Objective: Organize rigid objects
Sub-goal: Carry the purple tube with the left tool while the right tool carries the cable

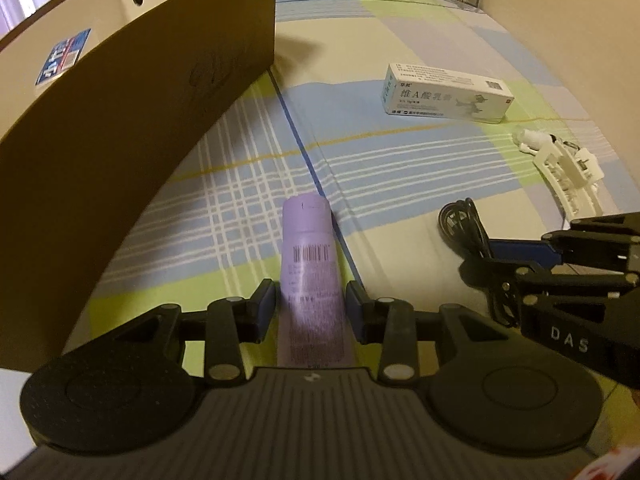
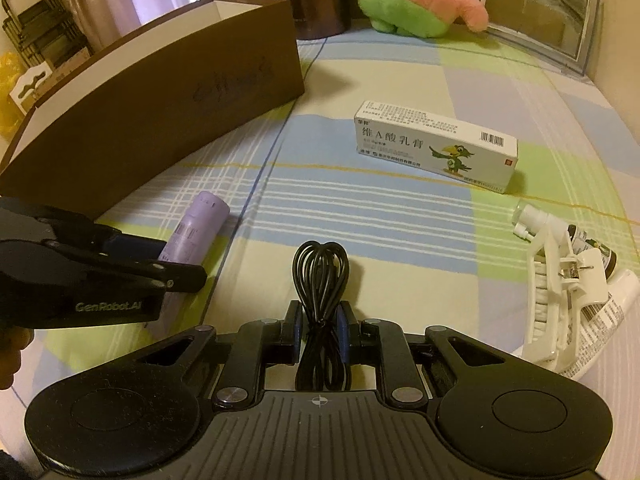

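Left gripper [image 1: 311, 304]: pressed onto the purple tube [image 1: 310, 264], which lies on the plaid cloth [image 1: 384, 168] beside the brown box [image 1: 132, 120].
Right gripper [image 2: 319, 330]: pinched on the coiled black cable [image 2: 320, 276].
Ointment carton [image 2: 434, 146]: laid flat, well apart.
White clip [image 2: 556, 292]: seen at the right edge.

Brown box [image 2: 160, 92] walls off the left; bare bedsheet [image 2: 360, 216] lies open between it and the white carton [image 2: 436, 146]
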